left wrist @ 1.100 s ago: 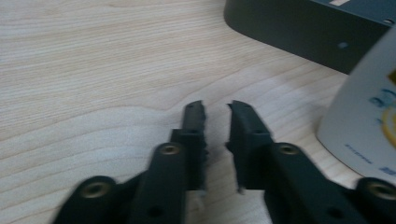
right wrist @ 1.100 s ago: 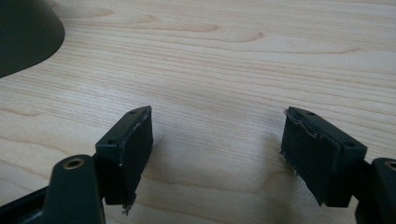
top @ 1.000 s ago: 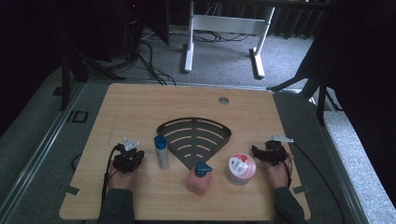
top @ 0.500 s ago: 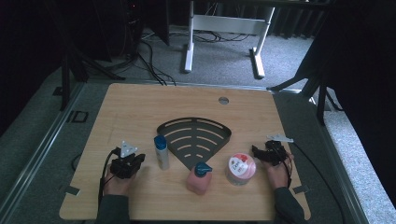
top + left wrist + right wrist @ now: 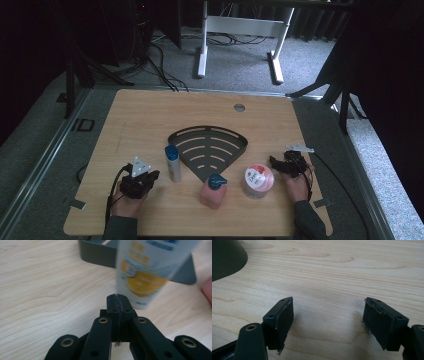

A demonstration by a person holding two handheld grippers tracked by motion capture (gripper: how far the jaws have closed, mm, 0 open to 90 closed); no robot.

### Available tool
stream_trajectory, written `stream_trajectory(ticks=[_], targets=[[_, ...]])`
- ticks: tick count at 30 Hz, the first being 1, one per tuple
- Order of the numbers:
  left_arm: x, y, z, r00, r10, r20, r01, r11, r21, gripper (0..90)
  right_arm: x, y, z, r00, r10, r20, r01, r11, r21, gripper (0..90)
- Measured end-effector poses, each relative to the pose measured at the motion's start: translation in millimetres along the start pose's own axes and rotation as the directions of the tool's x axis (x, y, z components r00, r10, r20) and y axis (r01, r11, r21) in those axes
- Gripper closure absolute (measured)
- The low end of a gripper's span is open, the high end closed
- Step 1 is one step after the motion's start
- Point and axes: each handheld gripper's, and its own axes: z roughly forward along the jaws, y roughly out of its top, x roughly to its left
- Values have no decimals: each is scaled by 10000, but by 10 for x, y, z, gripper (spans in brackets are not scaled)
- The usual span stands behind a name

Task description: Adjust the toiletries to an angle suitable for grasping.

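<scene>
A white bottle with a blue cap (image 5: 173,162) stands left of a dark fan-shaped rack (image 5: 207,147). In front of the rack are a pink pump bottle (image 5: 213,191) and a round tub with a pink lid (image 5: 257,181). My left gripper (image 5: 151,175) is shut with nothing in it, just left of the white bottle and pointing at it. In the left gripper view the jaws of the left gripper (image 5: 117,302) are pressed together, and the bottle's orange label (image 5: 143,275) is close ahead. My right gripper (image 5: 273,161) rests right of the tub. In the right gripper view the right gripper (image 5: 328,315) is open over bare wood.
The wooden table (image 5: 150,115) has a round grommet (image 5: 239,107) near its far edge. A corner of the rack (image 5: 224,255) is at the upper left of the right gripper view. Beyond the table are a white desk frame (image 5: 240,30) and floor cables.
My left hand has drawn its gripper a little back toward the table's near edge, still shut. The right gripper has not moved.
</scene>
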Motion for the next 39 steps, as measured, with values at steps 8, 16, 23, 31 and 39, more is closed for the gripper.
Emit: stream_trajectory(ticks=[8,16,23,31,39], targets=[[-171,-22,-53,9963,750,425,-746,9971,-124,898,0,0,0,10000,-8,-6,8,10000,-1,245],[-331,-35,-61,9863,1352,941,-1330,9907,-290,898,1,0,0,10000,-12,-13,12,10000,0,245],[-453,11,58,9774,1795,1114,-1786,9838,-177,898,1,0,0,10000,-16,-14,16,10000,0,245],[-436,99,227,9769,1904,973,-1913,9815,-7,899,1,0,0,10000,-25,-25,25,10000,-1,245],[-413,158,299,9771,1967,810,-1960,9805,-167,899,2,0,0,10000,-22,-31,22,10000,-3,245]])
